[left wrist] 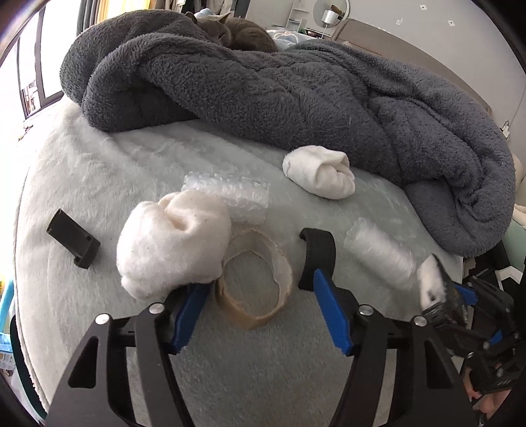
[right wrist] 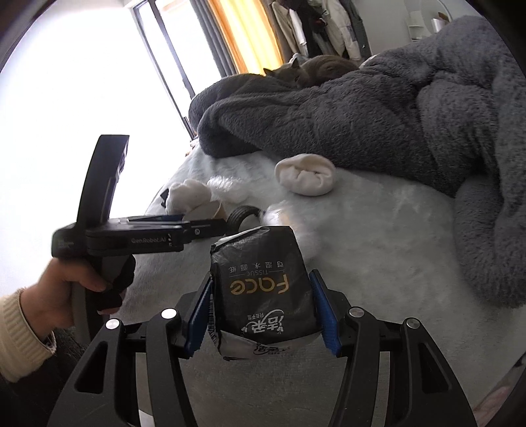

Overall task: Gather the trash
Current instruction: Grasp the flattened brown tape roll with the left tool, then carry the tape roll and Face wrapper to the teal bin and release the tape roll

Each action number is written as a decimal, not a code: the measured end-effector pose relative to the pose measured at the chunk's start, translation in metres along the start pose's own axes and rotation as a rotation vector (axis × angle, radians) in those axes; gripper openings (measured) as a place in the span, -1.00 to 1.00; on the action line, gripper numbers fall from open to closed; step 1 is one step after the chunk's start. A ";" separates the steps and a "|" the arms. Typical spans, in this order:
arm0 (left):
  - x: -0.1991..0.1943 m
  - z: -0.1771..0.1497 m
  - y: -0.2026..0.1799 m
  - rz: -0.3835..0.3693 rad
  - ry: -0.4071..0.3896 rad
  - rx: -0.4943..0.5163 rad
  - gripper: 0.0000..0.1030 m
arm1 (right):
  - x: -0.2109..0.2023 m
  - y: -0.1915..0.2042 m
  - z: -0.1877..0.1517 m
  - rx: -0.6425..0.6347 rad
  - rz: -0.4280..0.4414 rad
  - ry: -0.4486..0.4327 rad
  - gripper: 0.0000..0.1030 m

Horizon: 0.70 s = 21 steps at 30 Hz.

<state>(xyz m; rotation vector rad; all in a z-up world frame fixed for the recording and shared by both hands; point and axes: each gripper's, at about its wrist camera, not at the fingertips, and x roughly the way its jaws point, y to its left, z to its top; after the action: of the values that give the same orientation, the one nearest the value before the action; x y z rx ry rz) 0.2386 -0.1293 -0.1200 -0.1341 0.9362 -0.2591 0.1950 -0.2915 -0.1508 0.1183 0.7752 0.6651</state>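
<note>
The right gripper (right wrist: 261, 308) clamps a black tissue pack (right wrist: 263, 289); the open left gripper (left wrist: 256, 262) straddles a tape ring (left wrist: 254, 282), with bubble wrap (left wrist: 230, 195) uncollected beyond.

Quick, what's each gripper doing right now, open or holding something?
Left gripper: open, jaws straddling the used tape roll, not gripping it.
Right gripper: shut on the black tissue pack.

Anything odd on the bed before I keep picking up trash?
A grey cat lies curled on the grey blanket at the far side. The tape roll between the left gripper fingers looks squashed out of round.
</note>
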 end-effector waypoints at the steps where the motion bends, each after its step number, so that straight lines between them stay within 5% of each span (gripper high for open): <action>1: 0.001 0.000 0.000 0.000 0.001 0.004 0.25 | -0.002 -0.001 0.001 0.009 0.005 -0.006 0.12; 6: -0.001 0.000 0.001 0.011 0.003 0.027 -0.06 | -0.006 -0.002 0.009 0.042 0.017 -0.033 0.12; 21: -0.035 -0.010 0.010 -0.133 0.000 0.090 -0.10 | 0.012 0.027 0.041 0.027 0.001 -0.071 0.11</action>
<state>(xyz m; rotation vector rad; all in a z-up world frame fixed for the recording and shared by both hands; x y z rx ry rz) 0.2125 -0.1101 -0.1012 -0.1131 0.9148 -0.4235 0.2151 -0.2574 -0.1199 0.1659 0.7163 0.6478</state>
